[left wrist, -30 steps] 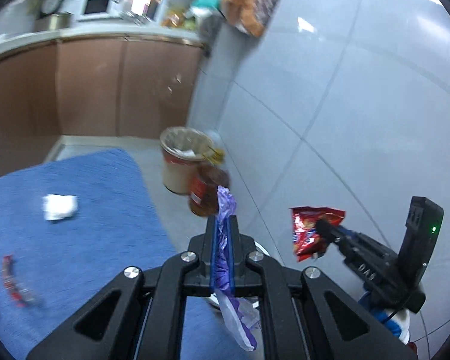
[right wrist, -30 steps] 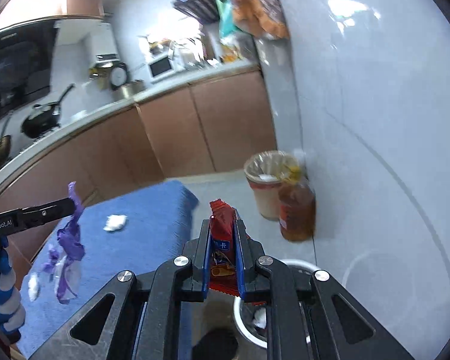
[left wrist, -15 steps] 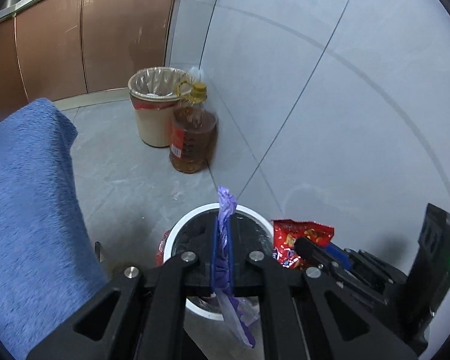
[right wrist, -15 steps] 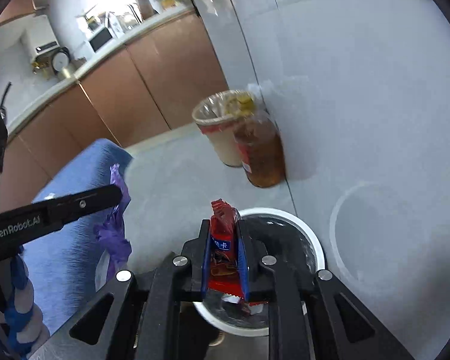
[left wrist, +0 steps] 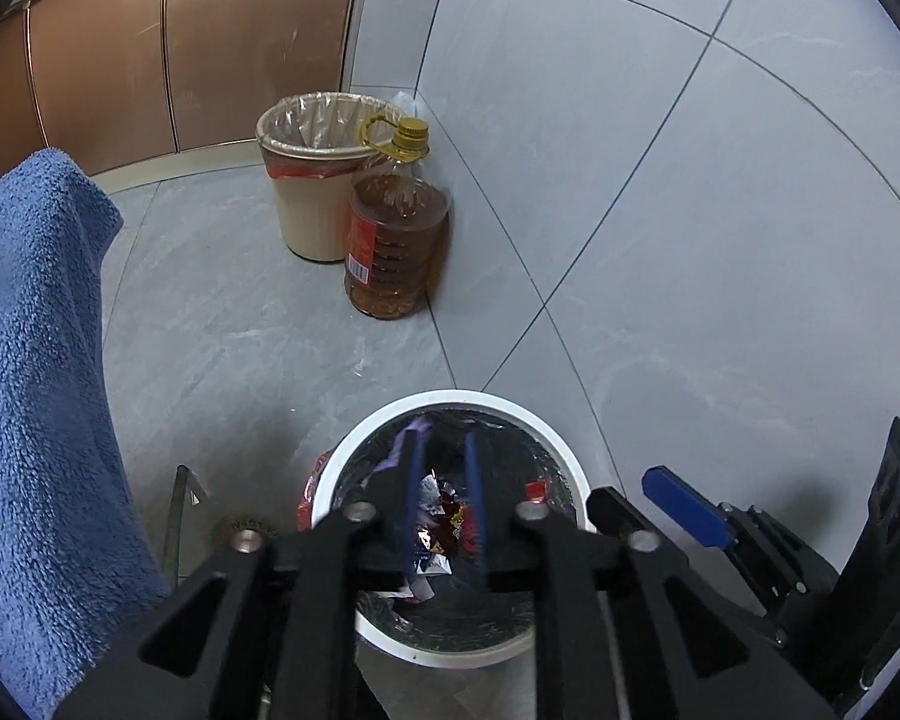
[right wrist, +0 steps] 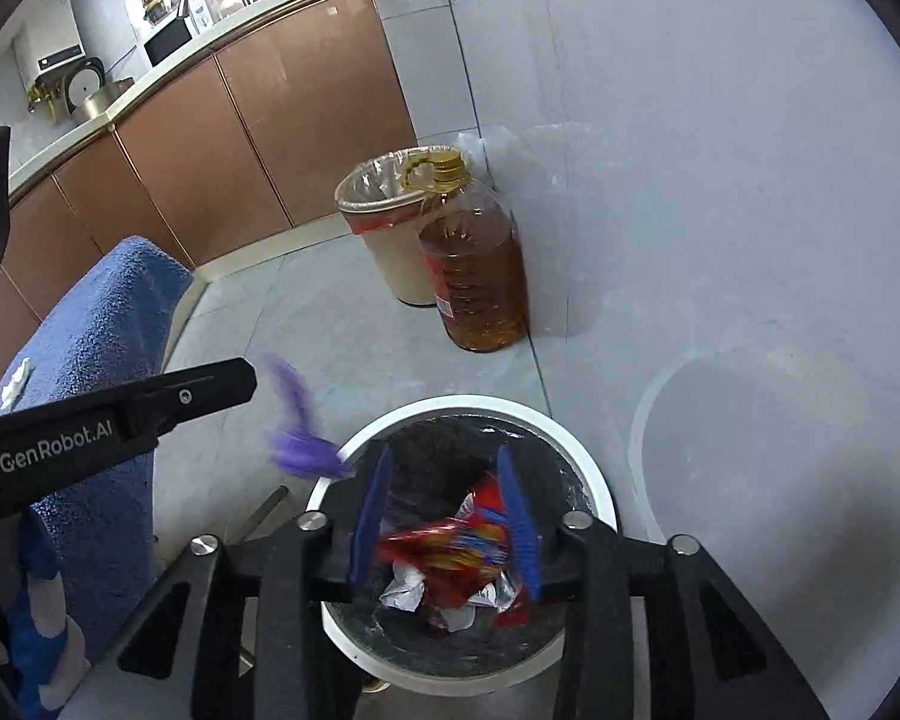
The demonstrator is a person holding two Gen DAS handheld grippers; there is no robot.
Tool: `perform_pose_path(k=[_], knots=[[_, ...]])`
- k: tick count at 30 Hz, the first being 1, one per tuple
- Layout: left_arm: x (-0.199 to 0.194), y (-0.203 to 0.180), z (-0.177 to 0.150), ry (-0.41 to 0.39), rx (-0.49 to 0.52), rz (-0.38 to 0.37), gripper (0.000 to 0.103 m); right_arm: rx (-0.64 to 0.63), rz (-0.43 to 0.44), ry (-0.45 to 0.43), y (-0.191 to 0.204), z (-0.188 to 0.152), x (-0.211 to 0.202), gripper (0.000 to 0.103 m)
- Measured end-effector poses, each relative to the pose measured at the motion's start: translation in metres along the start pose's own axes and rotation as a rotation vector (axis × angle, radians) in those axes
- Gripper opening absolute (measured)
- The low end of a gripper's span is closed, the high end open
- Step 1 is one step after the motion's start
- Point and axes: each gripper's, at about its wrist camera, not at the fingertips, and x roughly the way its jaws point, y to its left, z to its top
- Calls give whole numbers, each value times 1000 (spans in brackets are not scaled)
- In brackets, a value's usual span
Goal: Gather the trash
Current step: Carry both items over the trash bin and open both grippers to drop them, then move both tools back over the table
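Left tongs (left wrist: 444,495): over white bin (left wrist: 561,450), jaws opening. Purple wrapper (right wrist: 300,438), clamped half a second ago, now released; blurred in right view, just beside bin rim, whether touching cannot tell.

Right tongs (right wrist: 444,516): over same bin, jaws opening. Red snack bag (right wrist: 450,546), upright and clamped earlier, now free between the blue pads, tilted flat above trash in bin.

Both tongs lower and closer to bin than one second ago.

Beige bin (left wrist: 306,180) and oil bottle (left wrist: 396,240): on floor against wall, side by side. Blue towel (left wrist: 36,390): left of bin.
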Motion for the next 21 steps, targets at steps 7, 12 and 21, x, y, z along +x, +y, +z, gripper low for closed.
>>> perform_pose_path(k=[7,12,21], knots=[[-11,1,-1,-22,-19,-7,31,-24,-16,-26,6,2,-9,44],[-30,5,1,-58,-34,-8,32,-61,-44,-64,19,0,-22,54],[-60,14,-3,-115,-41,27,44,-100,-54,-121,42,-4,-41,67]])
